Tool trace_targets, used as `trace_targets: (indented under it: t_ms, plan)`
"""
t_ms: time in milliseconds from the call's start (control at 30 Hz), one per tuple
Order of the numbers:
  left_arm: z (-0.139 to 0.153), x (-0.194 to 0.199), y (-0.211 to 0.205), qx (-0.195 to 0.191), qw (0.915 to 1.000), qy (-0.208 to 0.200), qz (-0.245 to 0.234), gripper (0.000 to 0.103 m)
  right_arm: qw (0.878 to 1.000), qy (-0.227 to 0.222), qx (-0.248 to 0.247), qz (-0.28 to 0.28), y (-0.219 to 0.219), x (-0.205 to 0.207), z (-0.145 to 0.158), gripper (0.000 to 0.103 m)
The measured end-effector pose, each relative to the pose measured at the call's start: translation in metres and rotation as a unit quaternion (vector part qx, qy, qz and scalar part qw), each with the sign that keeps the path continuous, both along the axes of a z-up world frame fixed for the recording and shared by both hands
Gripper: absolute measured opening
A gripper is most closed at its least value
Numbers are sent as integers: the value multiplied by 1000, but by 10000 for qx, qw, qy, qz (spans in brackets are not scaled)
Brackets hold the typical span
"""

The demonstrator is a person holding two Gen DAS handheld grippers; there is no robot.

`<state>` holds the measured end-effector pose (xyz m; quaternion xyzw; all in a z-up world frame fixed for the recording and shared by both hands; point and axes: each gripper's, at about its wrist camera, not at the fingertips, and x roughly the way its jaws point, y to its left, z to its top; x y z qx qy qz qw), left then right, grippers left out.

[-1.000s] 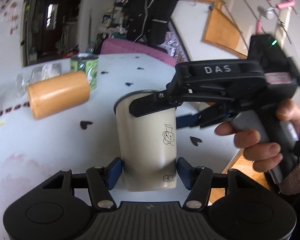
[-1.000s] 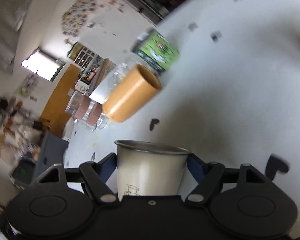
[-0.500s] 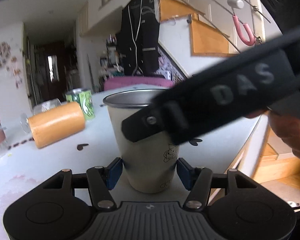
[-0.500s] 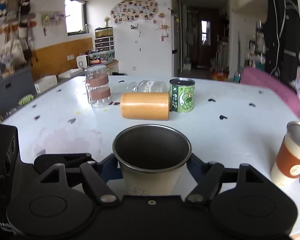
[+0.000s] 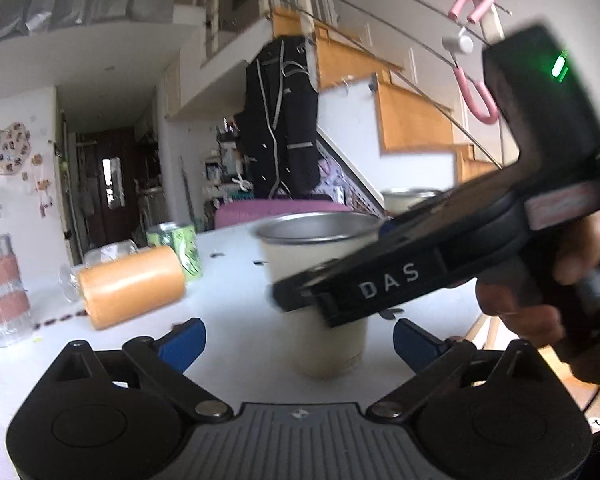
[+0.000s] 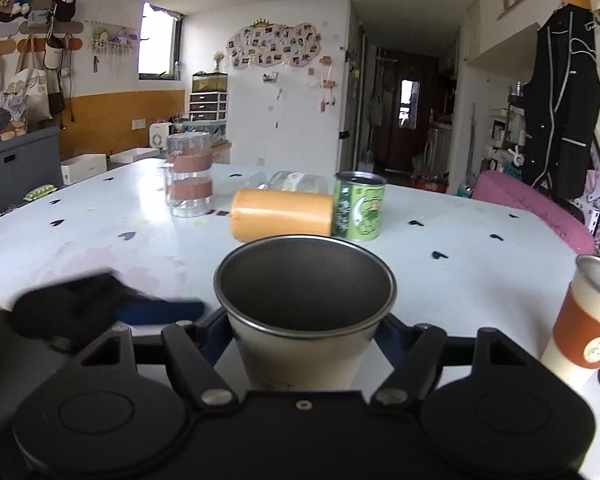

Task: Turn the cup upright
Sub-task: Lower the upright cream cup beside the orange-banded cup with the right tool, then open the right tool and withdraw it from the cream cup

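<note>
Steel-rimmed and cream-walled, the cup point(image 6: 304, 320) stands mouth up at the bottom centre of the right wrist frame, its base on the white surface point(image 6: 460, 248). The right hand-held gripper point(image 6: 304, 344) pinches it low on the wall, blue pads against both sides. In the left wrist frame the same cup point(image 5: 324, 280) sits at centre, and the left hand-held gripper point(image 5: 296, 340) is spread wide at the lower edge, its pads well clear of the cup on either side. So the flip itself looks done: rim on top, base down. What is left, by my reading, is for the right one to let go and back off without tipping it.

Further out, at the right edge of the right wrist frame, a second cup with an orange sleeve point(image 6: 584, 328) stands upright. Towards the middle of the frame an orange cylinder point(image 6: 282, 214) lies on its side, just beside a green can point(image 6: 360, 210), with a clear ribbed jar point(image 6: 190, 184) to their left.
</note>
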<state>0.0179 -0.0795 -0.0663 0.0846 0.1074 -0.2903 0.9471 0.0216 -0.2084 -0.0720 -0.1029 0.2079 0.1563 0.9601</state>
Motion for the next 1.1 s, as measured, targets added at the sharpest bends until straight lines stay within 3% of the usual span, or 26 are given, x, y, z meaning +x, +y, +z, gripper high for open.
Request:
trace_targets:
  t_ms: [167,467,800,933,1100]
  plan:
    - [4,-3,13,-188,9995,-9,235,99,9977,-168,-91,-643,-27,16,1,75]
    - [9,-1,34,-540,9963,143,651,99,9867,-344,169,-1577,-81,50,0,75]
    - [14,-4,40,-590,9948,189,814,99,9832,-521,154,-1743,-85,63,-3,75]
    - [22,-4,45,-670,9922,247,1025,100,9800,-471,385,-1897,-88,56,0,90]
    - [40,-5,49,-727,9886,302,1286,101,9790,-443,534,-1914,-84,27,11,94]
